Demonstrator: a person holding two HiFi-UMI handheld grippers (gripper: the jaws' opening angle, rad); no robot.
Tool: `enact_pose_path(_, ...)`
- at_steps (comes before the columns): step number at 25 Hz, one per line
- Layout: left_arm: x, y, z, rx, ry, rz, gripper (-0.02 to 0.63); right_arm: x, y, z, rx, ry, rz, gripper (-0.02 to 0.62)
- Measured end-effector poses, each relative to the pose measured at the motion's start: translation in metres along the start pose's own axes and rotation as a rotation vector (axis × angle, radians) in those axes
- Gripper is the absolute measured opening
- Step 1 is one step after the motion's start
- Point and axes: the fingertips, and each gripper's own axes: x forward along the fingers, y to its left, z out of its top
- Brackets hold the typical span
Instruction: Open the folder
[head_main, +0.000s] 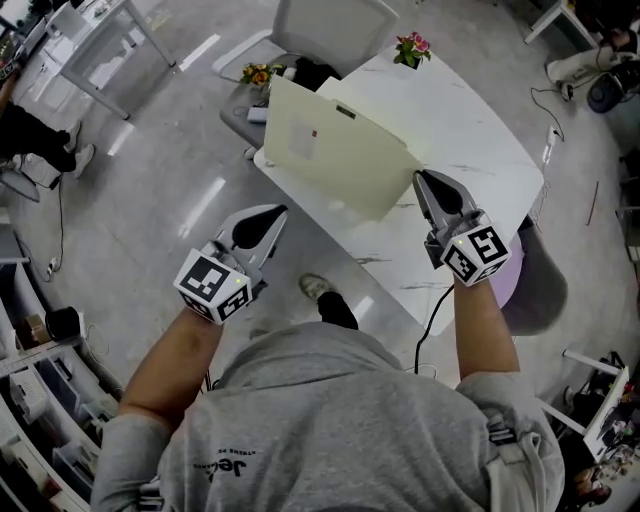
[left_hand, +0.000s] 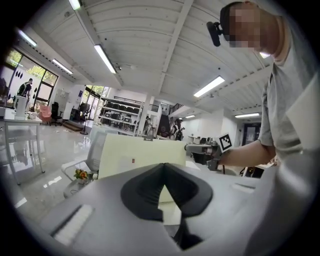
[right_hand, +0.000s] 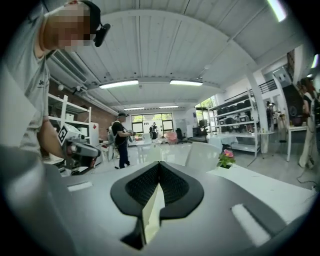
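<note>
Pinched shut in the right gripper (head_main: 421, 177): the near corner of the folder (head_main: 330, 150), its pale cover tilted up steeply ahead of the jaws, far edge down on the white table (head_main: 470, 130). Along those jaws, only a thin cream sheet edge nipped between the pads. Whatever lies beneath the lifted cover: hidden.

Left gripper (head_main: 274, 213): jaws together on nothing, off the table's edge, well apart from the folder and to the left of the right gripper.

Probable troubles from here:
- Slipping out of so shallow a pinch, then dropping shut again; cause, a thin stiff sheet caught only at its corner.
- Dragging the whole folder along the table instead of opening it; cause, nothing pinning the lower part, the left gripper not on it.
- Creasing or bending the corner; cause, swinging it over too quickly or with a twist of the wrist.

Around: beyond the folder, at the table's far end, a small pot of pink flowers (head_main: 410, 48), well apart from the right gripper. Past the cover's far edge, yellow flowers (head_main: 257, 73) and a white chair (head_main: 330, 25), near enough to be brushed by a cover laid fully over, by the look of it. Behind the right gripper, a black cable (head_main: 432, 320) trailing down. Between the two grippers, nothing in the way.
</note>
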Motion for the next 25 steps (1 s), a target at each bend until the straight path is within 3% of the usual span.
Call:
enact_pose_path(8,-0.066,0.011,0.011,0.001,-0.037,0.090,0.055,0.003,0.076,-0.008,-0.116,0.102,0.226,0.008)
enact_pose_path(18,-0.137,0.030,0.011,-0.005,-0.071,0.200,0.055,0.019,0.182,-0.031,-0.380,0.270,0.568,0.011)
enact_pose_path(21,-0.154,0.033,0.011,-0.007,-0.079,0.232,0.055,0.025,0.206,-0.042,-0.398,0.316,0.665,0.011)
enact_pose_path(25,-0.176,0.038,0.012,-0.004,-0.085,0.269,0.055,0.032,0.235,-0.064,-0.338,0.398,0.807,0.011)
